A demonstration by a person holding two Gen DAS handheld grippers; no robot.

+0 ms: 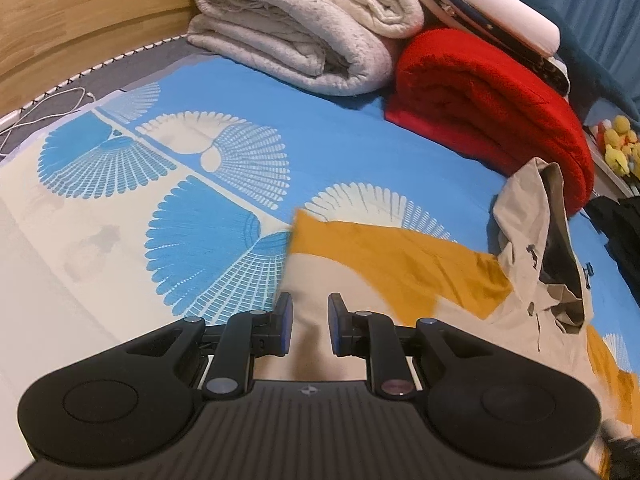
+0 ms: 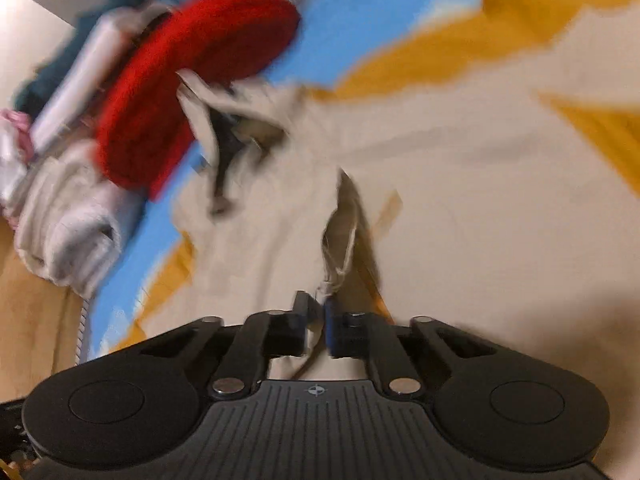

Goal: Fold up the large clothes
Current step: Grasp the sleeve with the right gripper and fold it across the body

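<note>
Right tongs (image 2: pixel 316 312) pinching jacket (image 2: pixel 460 184) fold; left tongs (image 1: pixel 310 314) slightly spread above jacket.

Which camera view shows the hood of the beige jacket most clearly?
The left wrist view: the hood is sharp there, standing up in front of the red blanket, with its dark lining visible. The right wrist view is smeared by motion blur; the hood appears only as a crumpled beige shape beside that blanket.
</note>
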